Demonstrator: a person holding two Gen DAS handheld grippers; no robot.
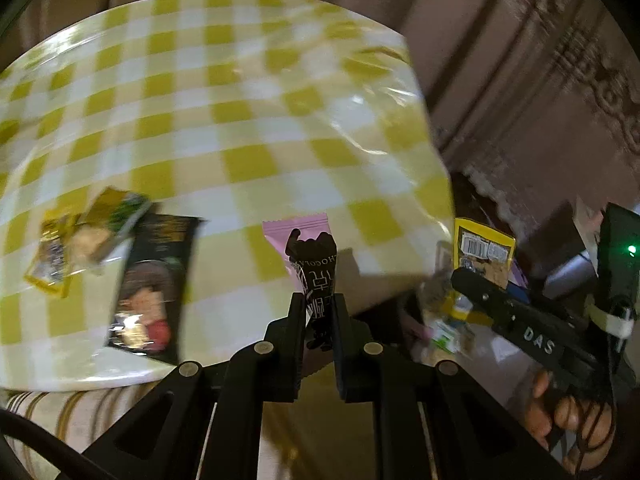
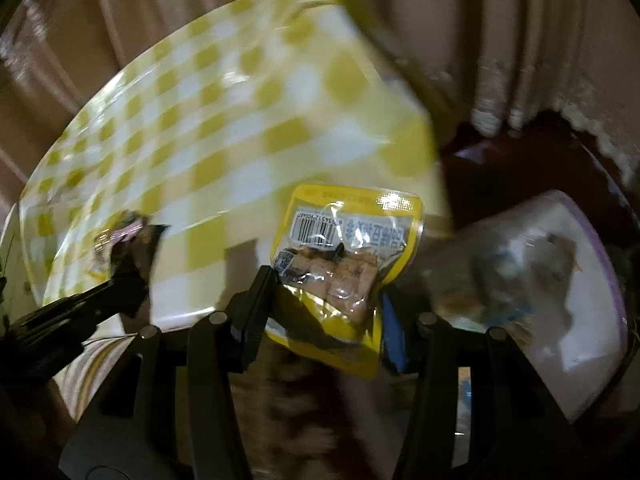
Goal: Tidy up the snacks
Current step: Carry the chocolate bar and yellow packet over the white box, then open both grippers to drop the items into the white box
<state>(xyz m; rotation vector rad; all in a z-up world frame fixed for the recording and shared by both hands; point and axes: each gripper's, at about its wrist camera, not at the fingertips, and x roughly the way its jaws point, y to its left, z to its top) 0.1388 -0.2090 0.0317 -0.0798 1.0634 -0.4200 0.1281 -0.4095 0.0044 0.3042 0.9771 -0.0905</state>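
My left gripper is shut on a pink and black chocolate wrapper and holds it above the near edge of the yellow checked table. My right gripper is shut on a yellow snack packet with a clear window, held off the table's right edge. That packet also shows in the left wrist view, with the right gripper under it. A black snack packet with a cartoon figure and a small pile of yellow and green packets lie on the table at left.
A white bin with a purple rim holding blurred packets sits low at the right, beside the table. More packets show below the table's right edge. Curtains hang behind the table. A striped cloth lies below the near edge.
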